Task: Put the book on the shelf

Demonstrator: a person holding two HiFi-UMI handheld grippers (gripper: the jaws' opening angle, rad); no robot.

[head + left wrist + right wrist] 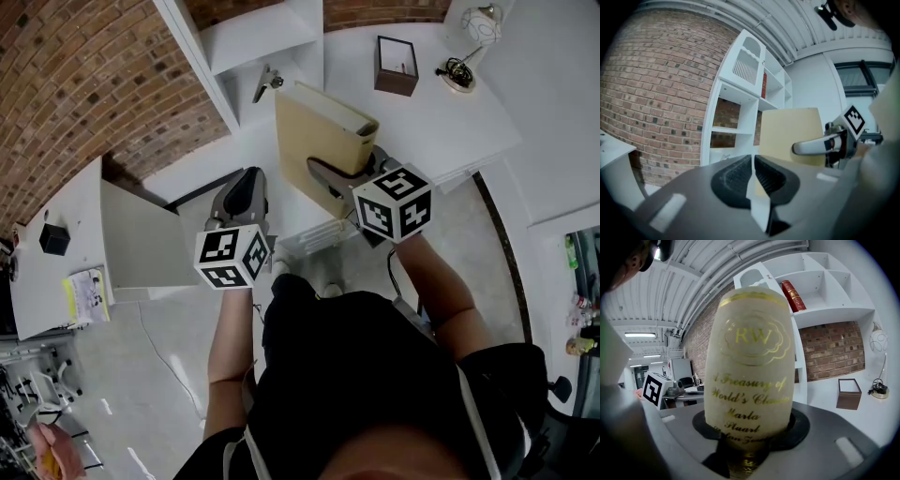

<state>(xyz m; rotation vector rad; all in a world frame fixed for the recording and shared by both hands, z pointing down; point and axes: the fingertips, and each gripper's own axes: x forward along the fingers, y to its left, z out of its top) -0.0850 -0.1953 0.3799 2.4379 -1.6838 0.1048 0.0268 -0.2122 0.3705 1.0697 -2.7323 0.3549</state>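
Cream cloth-look boards, gilt lettering on the spine: the book (750, 366) is off every surface, carried in my right gripper (345, 167), whose fingers are clamped across its thickness at the lower end of the spine, the spine turned back toward me. In the head view it hangs in front of the white shelf unit (258, 37), near the open compartments but not yet inside one. Judgement on handling: a stiff hardback, probably fairly heavy for a one-ended hold, so most of its weight levers out beyond the pads; the cover looks smooth and could slide if I tilt it sharply. Holding across both boards close to the spine seems right, since it keeps the pages from fanning open. My left gripper (753, 171) has its fingers together and holds nothing I can name; a pale sliver shows at the seam, and I cannot tell what it is. It rides beside the book, apart from it. Around the target: a red book (792, 295) leans in an upper compartment, and a small metal item (267, 84) lies on a lower shelf, too small to identify. On the white table (487, 112) to the right stand a brown open box (397, 66) and a lamp (469, 52), both well clear. The upright dividers look like the main thing to avoid clipping.
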